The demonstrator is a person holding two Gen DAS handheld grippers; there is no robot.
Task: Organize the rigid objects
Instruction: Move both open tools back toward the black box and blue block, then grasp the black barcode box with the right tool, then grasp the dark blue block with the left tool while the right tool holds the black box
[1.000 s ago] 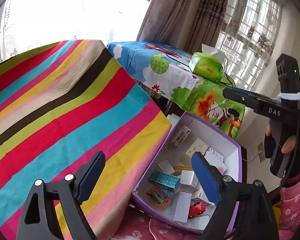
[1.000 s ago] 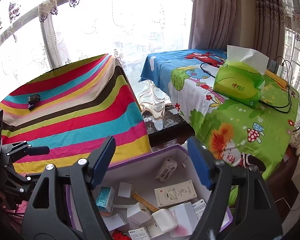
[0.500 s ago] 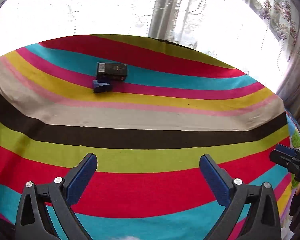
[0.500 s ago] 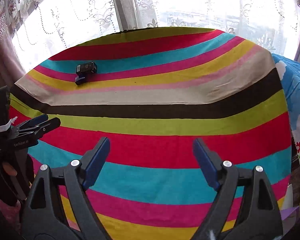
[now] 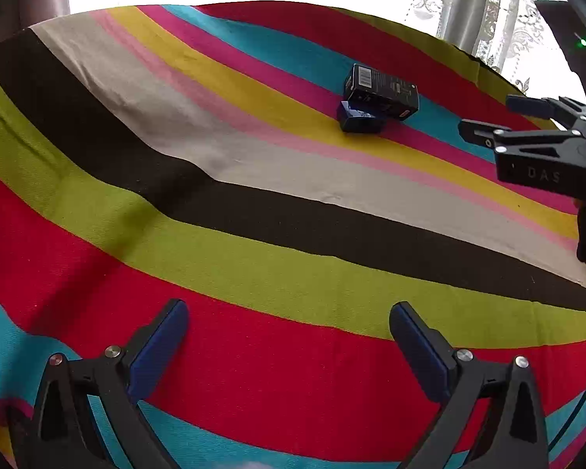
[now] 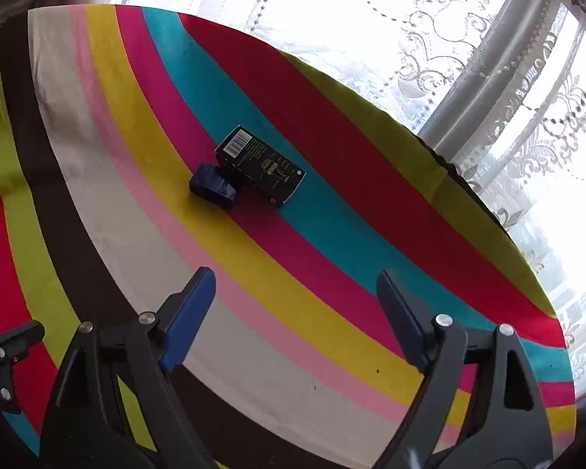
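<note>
1. Black box [image 5: 381,90] lies flat on the striped cloth [image 5: 254,258] covering the counter, across the cyan and magenta stripes, barcode end facing up and away from the window.
2. A small dark blue box [image 5: 358,117] sits touching the black box on its near side, on the magenta and yellow stripes; in the right wrist view the same pair shows as black box [image 6: 259,164] and blue box [image 6: 213,187].
3. One second ago both views looked at a purple-rimmed open box filled with small cartons beside the striped cloth, with a cartoon-print cloth and a green tissue pack behind. None of that is in view now; only the striped counter and the lace curtain [image 6: 488,78] at the window behind it fill both views.
4. Half a second ago the two boxes looked small and far; they now look larger and nearer in both views.
5. Left tool [image 5: 289,346] has its blue pads spread wide with nothing between them, above the red stripe.
6. Right tool [image 6: 295,314] is also spread apart and empty, pointing toward the two boxes; it also shows at the right edge of the left wrist view [image 5: 484,119].
</note>
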